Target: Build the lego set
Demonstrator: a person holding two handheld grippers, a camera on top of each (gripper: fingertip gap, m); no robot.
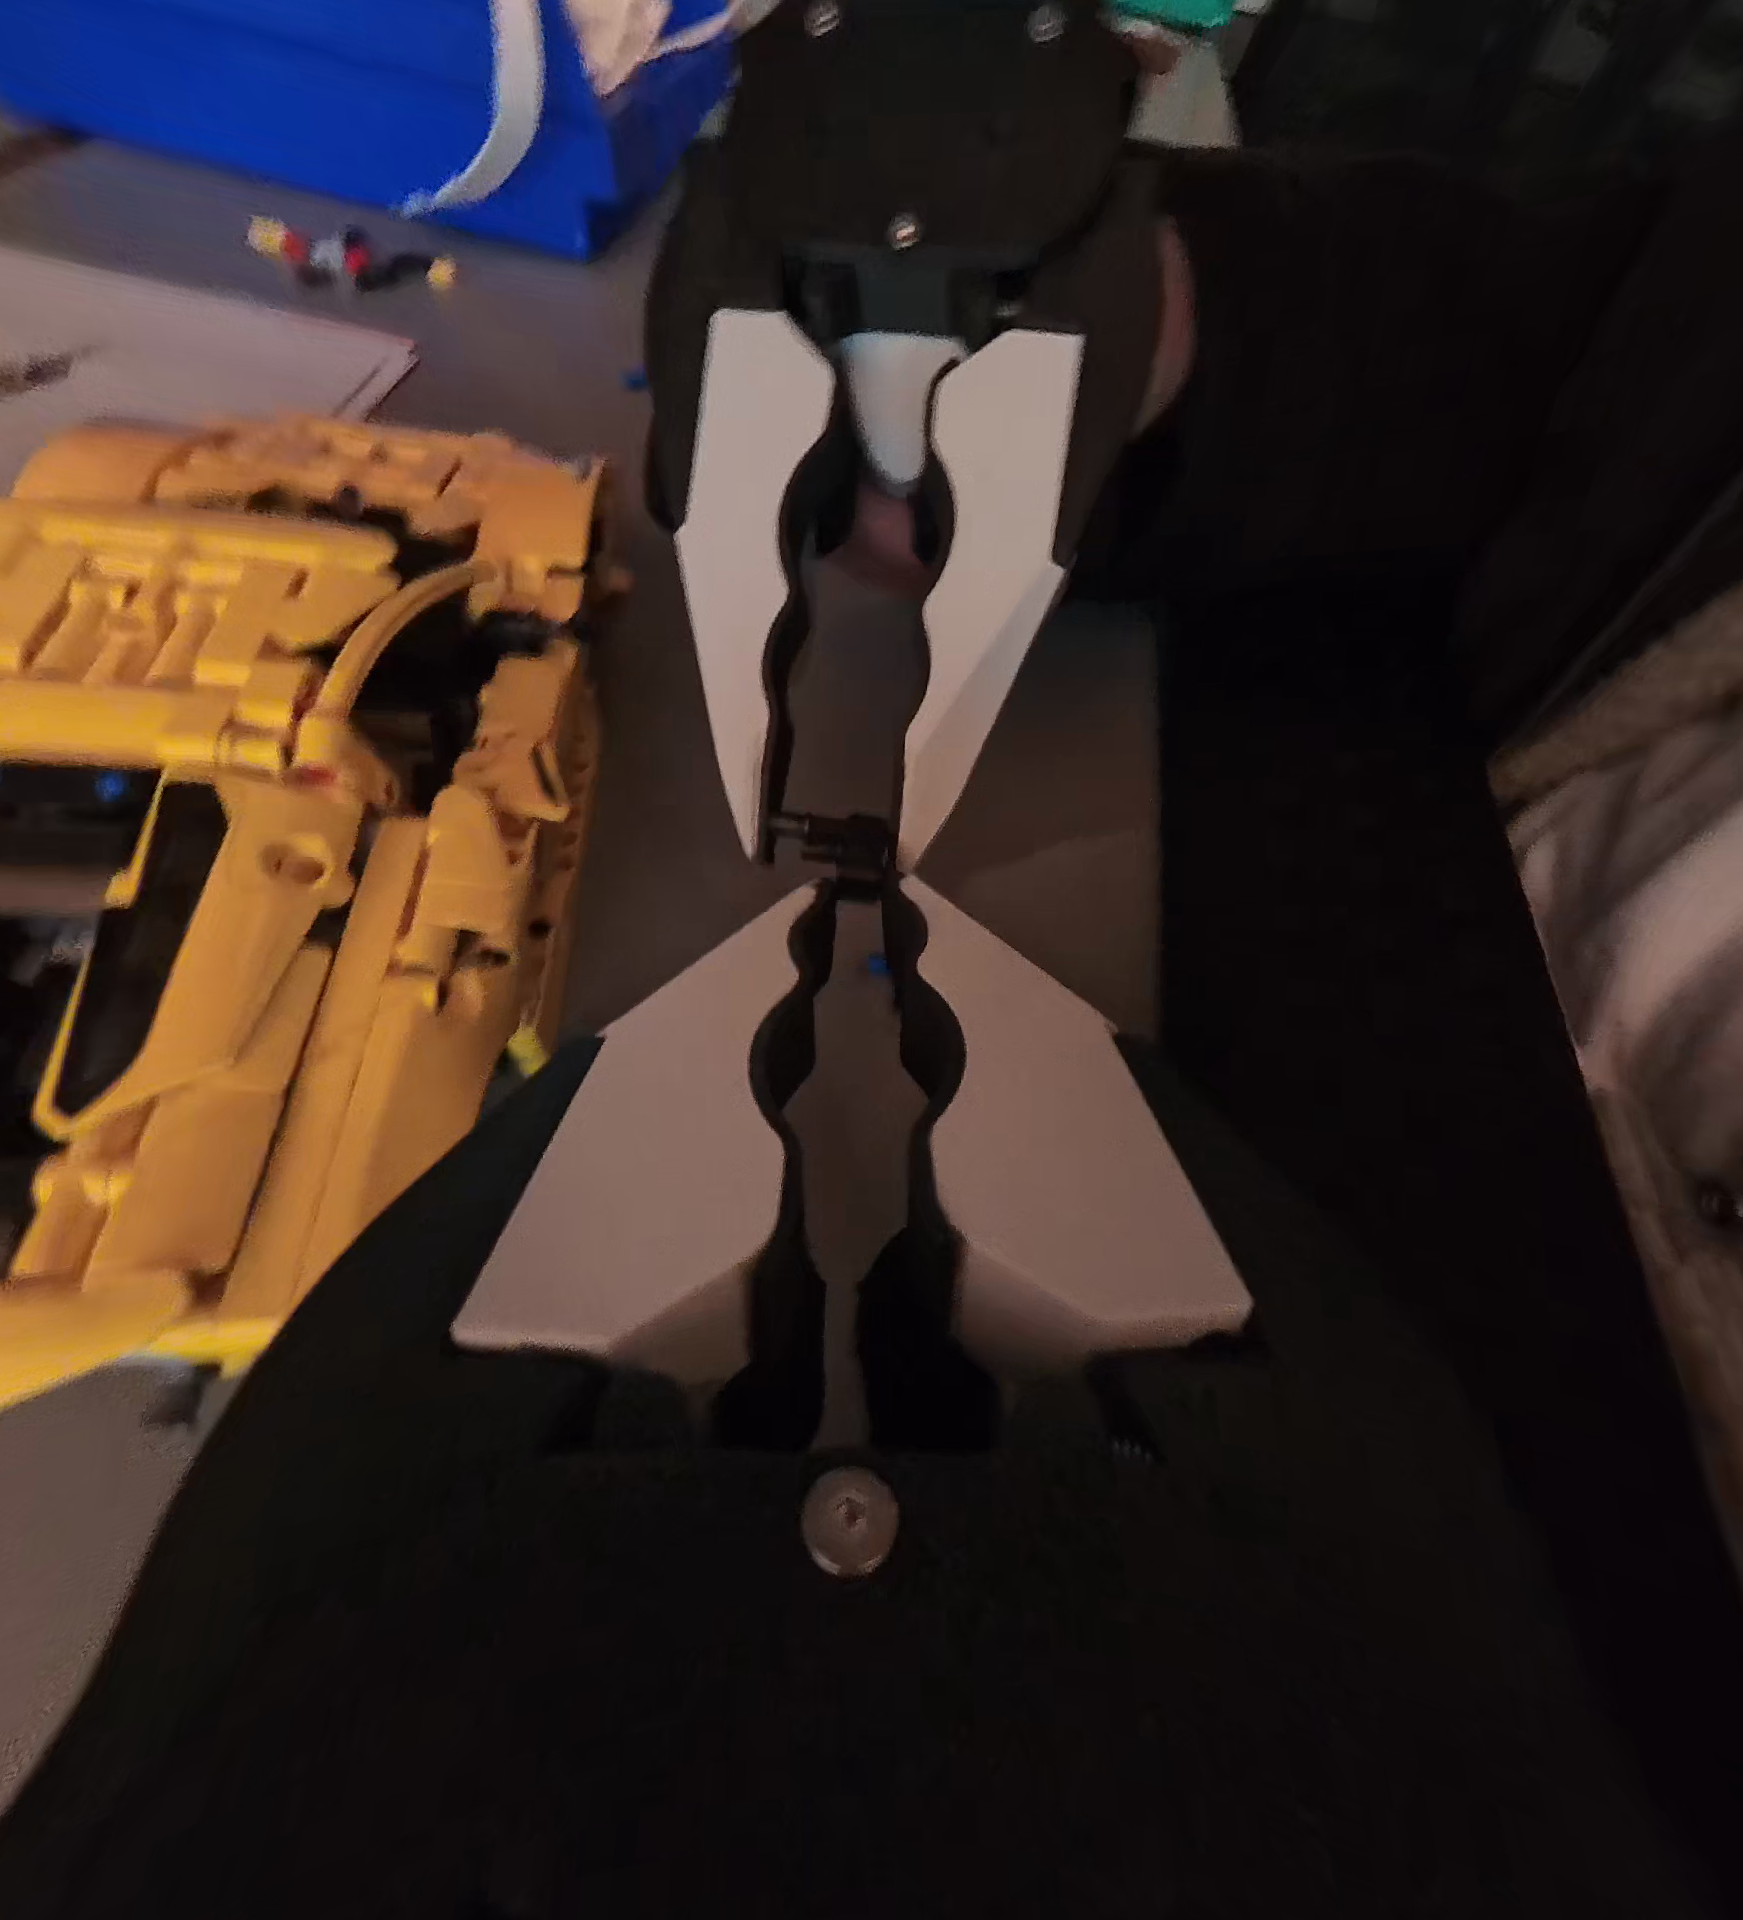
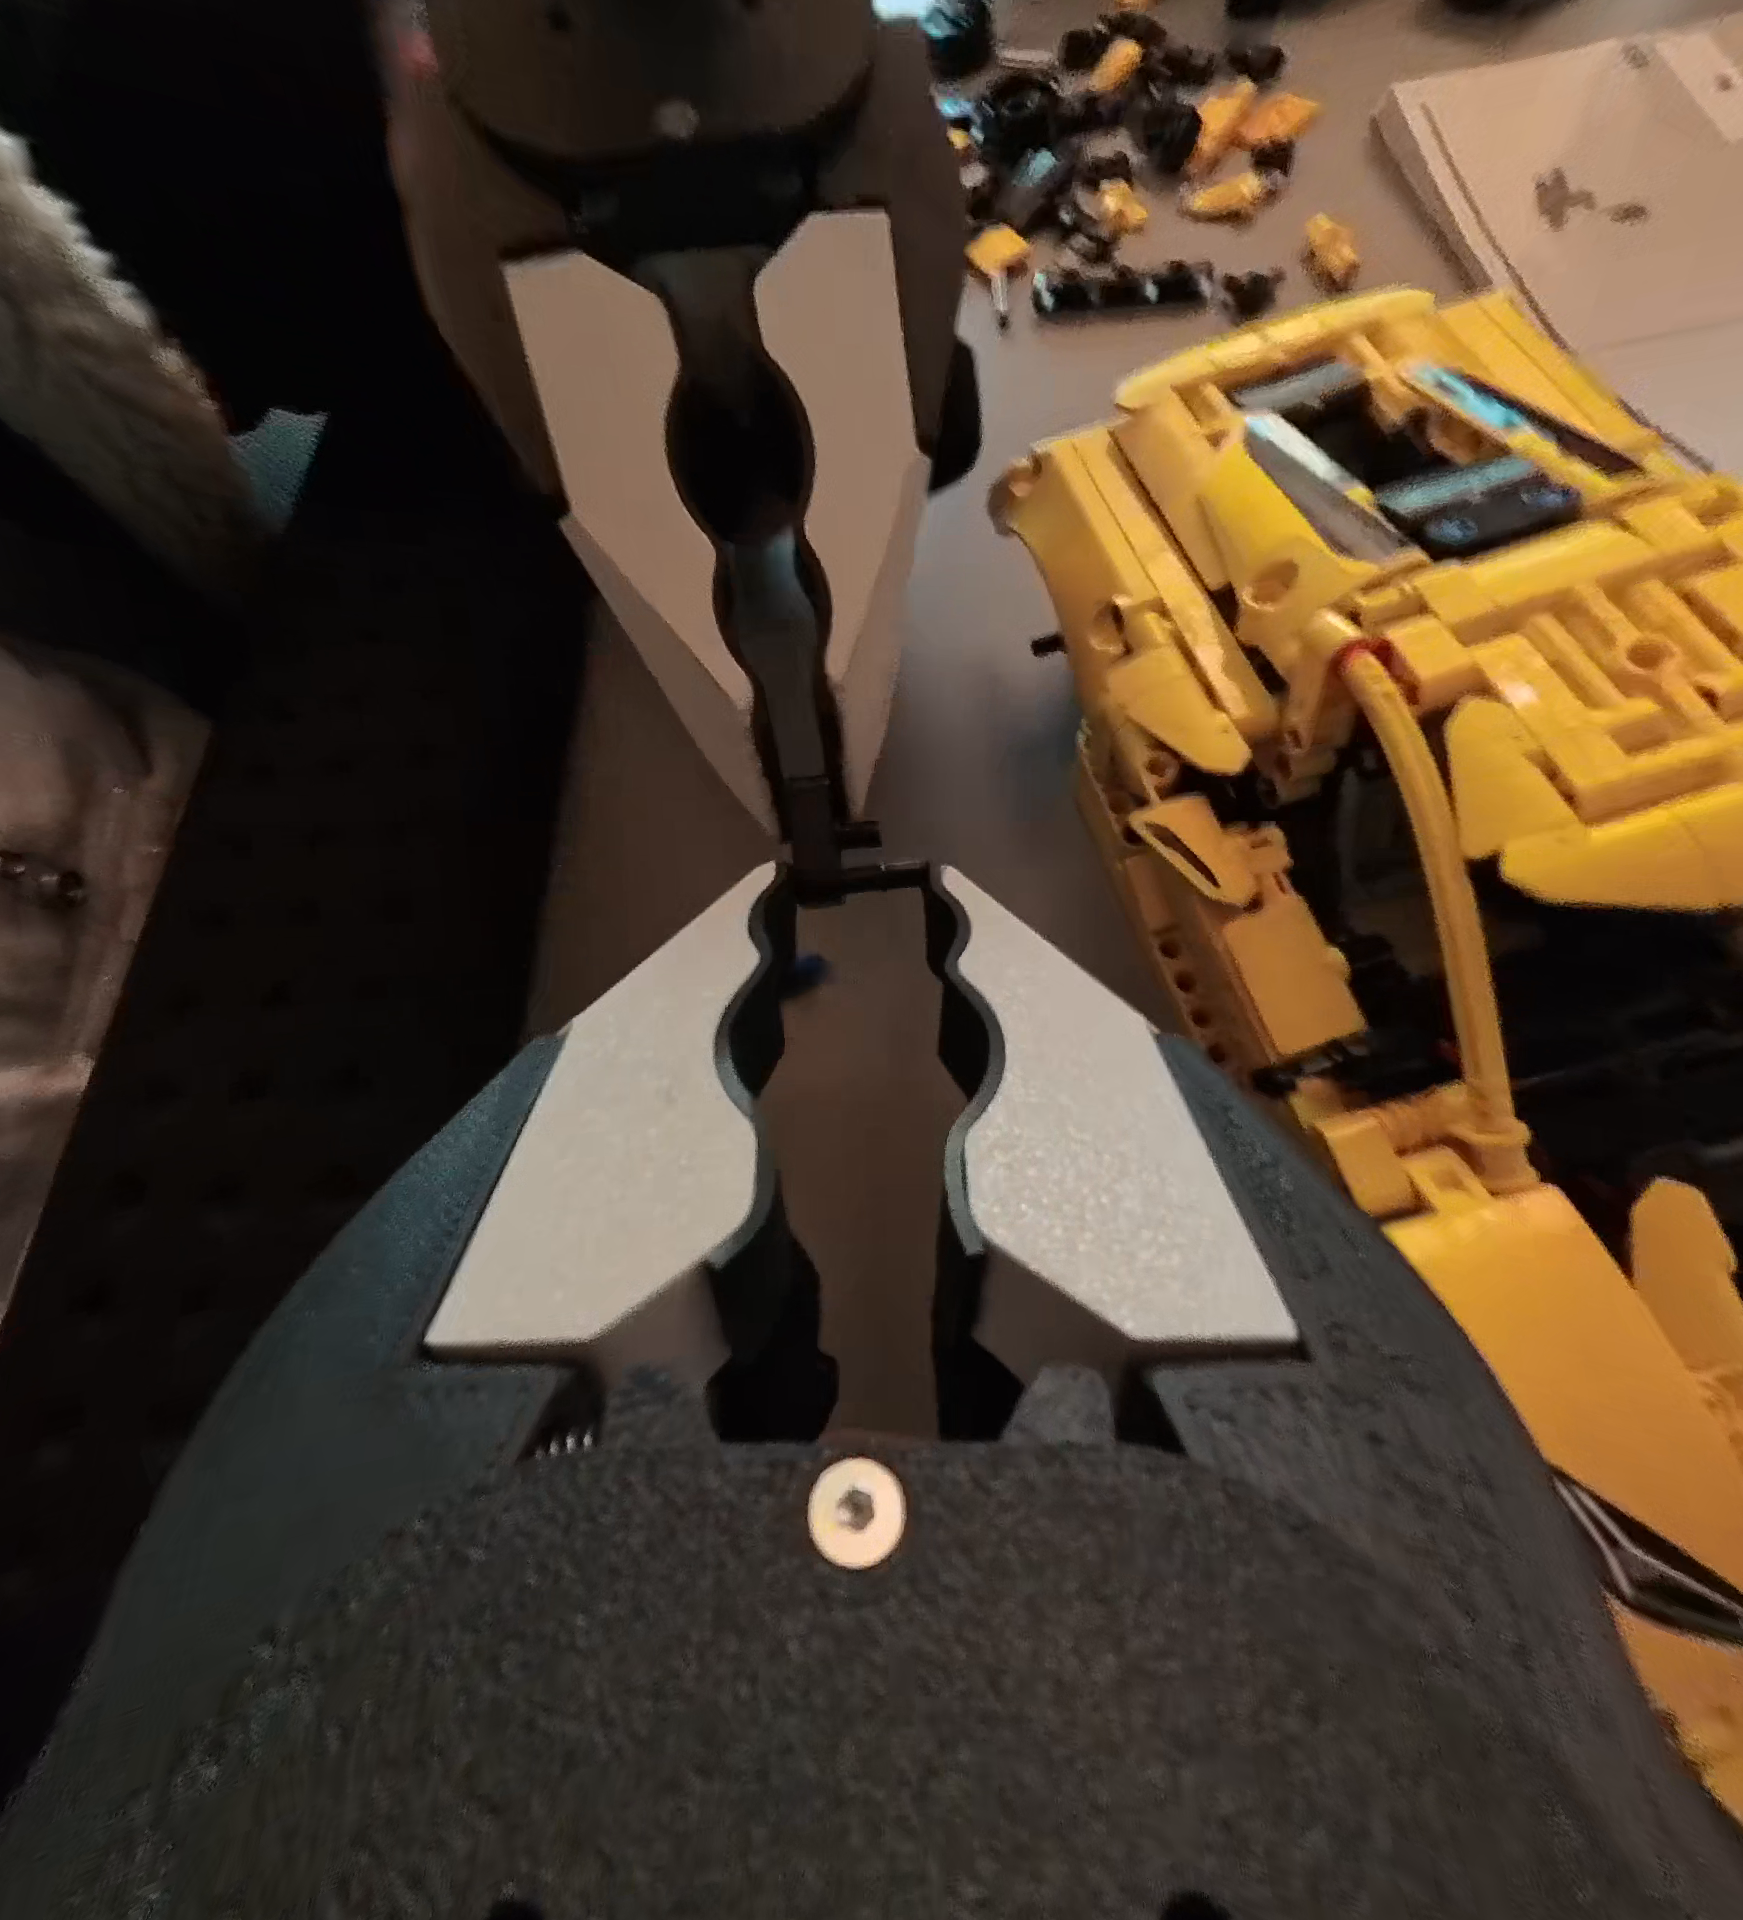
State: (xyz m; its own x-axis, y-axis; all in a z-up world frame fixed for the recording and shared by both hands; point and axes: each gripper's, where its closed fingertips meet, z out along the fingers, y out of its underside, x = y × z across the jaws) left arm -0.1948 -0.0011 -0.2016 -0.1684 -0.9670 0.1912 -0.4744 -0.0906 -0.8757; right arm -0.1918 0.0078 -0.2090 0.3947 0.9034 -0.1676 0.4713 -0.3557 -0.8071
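Note:
My two grippers meet tip to tip above the grey table. My left gripper [image 1: 852, 896] is shut on a thin black lego beam [image 2: 796, 717] that runs up between its fingers. My right gripper [image 2: 856, 878] is shut on a small black lego pin [image 2: 862, 881] held crosswise at its tips. The pin [image 1: 831, 831] touches the end of the beam. The left gripper [image 2: 817, 823] shows at the top of the right wrist view, and the right gripper [image 1: 825, 836] at the top of the left wrist view. The partly built yellow lego car [image 1: 223, 831] [image 2: 1469, 831] sits beside both grippers.
A pile of loose black and yellow pieces [image 2: 1137, 156] lies beyond the car. A few small pieces [image 1: 347, 255] lie by a blue bin [image 1: 327, 104]. The instruction booklet [image 1: 119, 343] [image 2: 1625, 156] lies flat. A tiny blue piece [image 2: 810, 971] lies under the grippers. A person's clothing [image 1: 1677, 935] is close by. My two grippers' fingertips are within a few centimetres of each other.

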